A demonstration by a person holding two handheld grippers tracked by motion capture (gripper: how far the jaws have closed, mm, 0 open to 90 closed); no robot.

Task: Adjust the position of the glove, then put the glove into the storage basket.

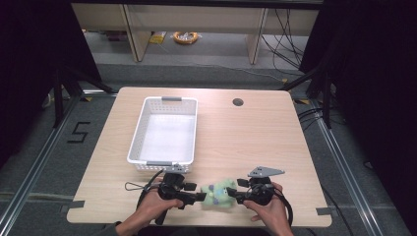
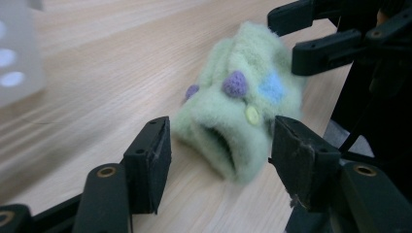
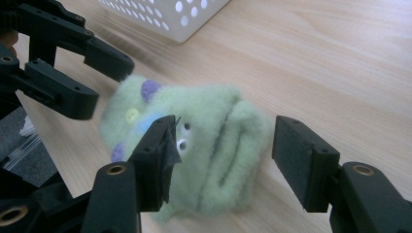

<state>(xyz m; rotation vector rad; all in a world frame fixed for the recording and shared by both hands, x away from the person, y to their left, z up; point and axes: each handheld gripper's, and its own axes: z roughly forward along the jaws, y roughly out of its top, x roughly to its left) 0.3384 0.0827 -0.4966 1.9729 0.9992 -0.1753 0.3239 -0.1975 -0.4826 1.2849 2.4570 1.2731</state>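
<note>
A fuzzy pale-green plush toy (image 1: 218, 193) with purple, blue and yellow spots lies on the wooden table (image 1: 255, 142) near its front edge. My left gripper (image 1: 200, 196) points at it from the left, my right gripper (image 1: 235, 191) from the right. In the left gripper view the jaws of the left gripper (image 2: 218, 155) stand open around the near end of the toy (image 2: 233, 121), with a gap on the left side. In the right gripper view the right gripper (image 3: 223, 145) is open astride the toy (image 3: 209, 145); its right pad stands clear of the fur.
A white perforated basket (image 1: 135, 142) stands behind the toy, left of the table's middle. A round cable hole (image 1: 238, 102) is at the back. The basket's wall (image 3: 165, 19) is close behind the toy. Bare wood lies right of the basket.
</note>
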